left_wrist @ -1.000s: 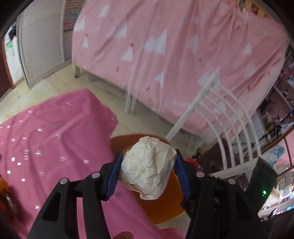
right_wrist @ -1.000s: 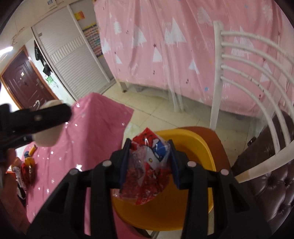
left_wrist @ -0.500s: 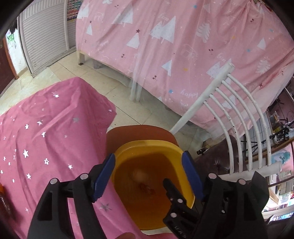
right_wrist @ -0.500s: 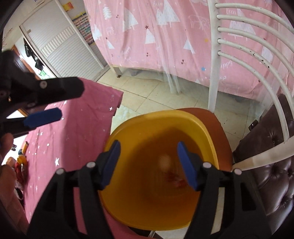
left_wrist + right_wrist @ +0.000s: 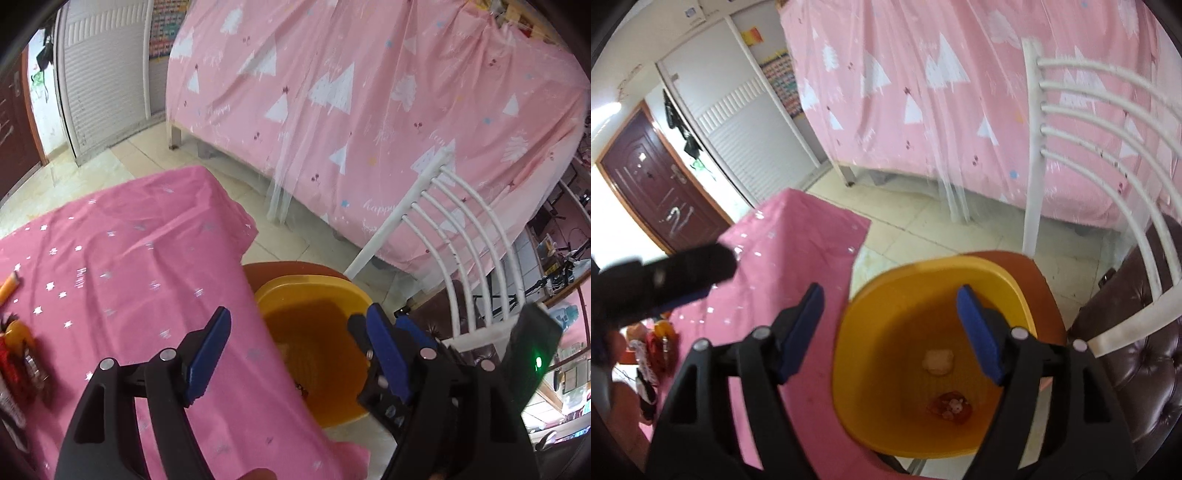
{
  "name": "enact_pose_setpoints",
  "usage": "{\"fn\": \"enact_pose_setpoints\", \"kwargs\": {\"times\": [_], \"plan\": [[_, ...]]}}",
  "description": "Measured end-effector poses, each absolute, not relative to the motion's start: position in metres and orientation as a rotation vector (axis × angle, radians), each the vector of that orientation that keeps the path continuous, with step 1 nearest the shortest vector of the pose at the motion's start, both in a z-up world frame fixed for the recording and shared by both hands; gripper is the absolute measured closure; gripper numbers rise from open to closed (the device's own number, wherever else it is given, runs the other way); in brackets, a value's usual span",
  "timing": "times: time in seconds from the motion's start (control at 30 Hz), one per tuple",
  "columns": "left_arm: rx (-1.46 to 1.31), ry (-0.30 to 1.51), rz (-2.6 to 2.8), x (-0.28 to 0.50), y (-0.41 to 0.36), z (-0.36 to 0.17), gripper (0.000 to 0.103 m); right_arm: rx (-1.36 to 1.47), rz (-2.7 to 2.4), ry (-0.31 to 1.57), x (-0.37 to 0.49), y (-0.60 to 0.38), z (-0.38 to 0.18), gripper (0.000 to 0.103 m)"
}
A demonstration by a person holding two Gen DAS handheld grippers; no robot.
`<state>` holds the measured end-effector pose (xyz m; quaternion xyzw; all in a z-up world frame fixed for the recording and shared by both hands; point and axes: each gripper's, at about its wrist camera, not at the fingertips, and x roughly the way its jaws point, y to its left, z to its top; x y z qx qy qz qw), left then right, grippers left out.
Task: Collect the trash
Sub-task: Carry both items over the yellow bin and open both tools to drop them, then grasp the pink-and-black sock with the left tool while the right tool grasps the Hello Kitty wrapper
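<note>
A second ago the left gripper (image 5: pixel 299 350) clamped a crumpled white paper ball (image 5: pixel 938 362) and the right gripper (image 5: pixel 890 328) a red snack wrapper (image 5: pixel 949 406); now both stand wide open and hold nothing. Both pieces lie apart on the bottom of the yellow bin (image 5: pixel 871 295), the ball above the wrapper in the right view. The left gripper has swung out over the pink tablecloth (image 5: pixel 122 258), where more wrappers (image 5: pixel 22 365) wait at the left edge

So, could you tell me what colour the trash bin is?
Yellow-orange bin, clearest in the right wrist view.
</note>
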<state>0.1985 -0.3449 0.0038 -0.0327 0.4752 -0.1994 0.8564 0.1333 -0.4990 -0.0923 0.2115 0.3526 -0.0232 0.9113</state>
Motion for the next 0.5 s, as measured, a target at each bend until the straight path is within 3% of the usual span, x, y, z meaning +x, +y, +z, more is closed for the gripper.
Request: {"fn": "enact_pose_setpoints", "kwargs": {"times": [0.33,0.5], "plan": [[-0.048,0.812,-0.333,0.132,-0.250,0.031,0.024,0.366,0.021,0.614,0.113,-0.447,-0.054,0.031],[-0.029,0.817,-0.250,0.112,-0.196,0.022,0.023,0.305,0.102,0.605,0.110,-0.405,-0.045,0.024]]}}
